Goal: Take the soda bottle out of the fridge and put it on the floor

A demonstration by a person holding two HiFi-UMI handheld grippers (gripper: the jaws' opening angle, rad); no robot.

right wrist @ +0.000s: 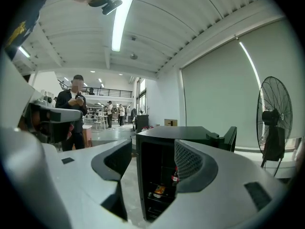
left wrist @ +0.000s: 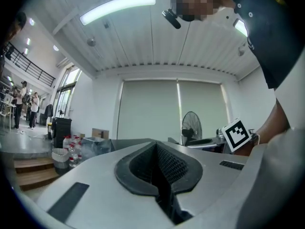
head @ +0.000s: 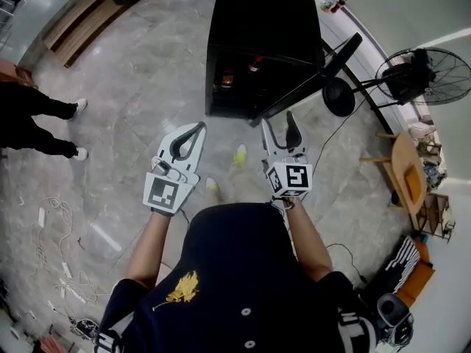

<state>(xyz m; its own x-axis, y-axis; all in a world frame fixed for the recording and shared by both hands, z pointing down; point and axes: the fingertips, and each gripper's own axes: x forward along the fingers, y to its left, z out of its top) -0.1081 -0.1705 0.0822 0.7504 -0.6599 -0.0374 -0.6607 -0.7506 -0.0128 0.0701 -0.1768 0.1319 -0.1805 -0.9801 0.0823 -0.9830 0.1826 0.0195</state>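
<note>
Right gripper (head: 280, 122) jaws apart; floor strip (head: 239, 129) separates it from open fridge (head: 257, 28).

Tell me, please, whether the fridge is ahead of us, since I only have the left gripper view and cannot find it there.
Observer: Yes. In the head view the black fridge stands just ahead of both grippers.
Operator: Is it already open?
Observer: Yes, its door is swung wide open on the right side.
Operator: Can you see the soda bottle?
Observer: The right gripper view shows the soda bottle standing inside the fridge.
Operator: Is the right gripper ready?
Observer: The right gripper has its jaws apart and nothing held between them.
</note>
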